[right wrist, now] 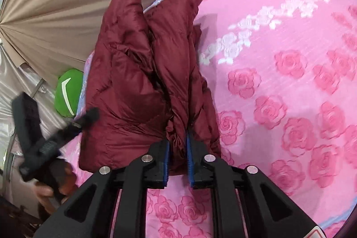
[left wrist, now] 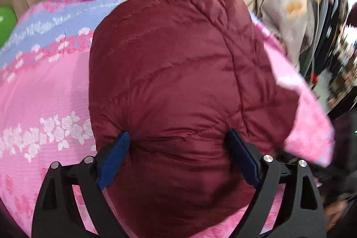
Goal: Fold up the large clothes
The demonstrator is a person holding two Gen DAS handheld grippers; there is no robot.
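Observation:
A maroon puffer jacket (left wrist: 169, 73) lies bunched on a pink floral bedspread (left wrist: 44, 93). In the left wrist view my left gripper (left wrist: 177, 137) stands wide open, its blue pads on either side of the jacket's near bulge. The fabric swells up between them. In the right wrist view the jacket (right wrist: 133, 86) is folded lengthwise into a thick roll. My right gripper (right wrist: 178, 139) is shut on a gathered fold at its near end, with fabric squeezed between the blue pads. The left gripper's spread black fingers (right wrist: 87, 118) show at the jacket's left edge.
The bedspread (right wrist: 279, 81) reaches far to the right of the jacket. Beige draped fabric (right wrist: 55, 3) hangs behind the bed. A green object (right wrist: 67, 93) sits at the bed's left edge. A hand (right wrist: 44, 191) holds the left gripper. Blurred clutter (left wrist: 330, 37) lies off the bed.

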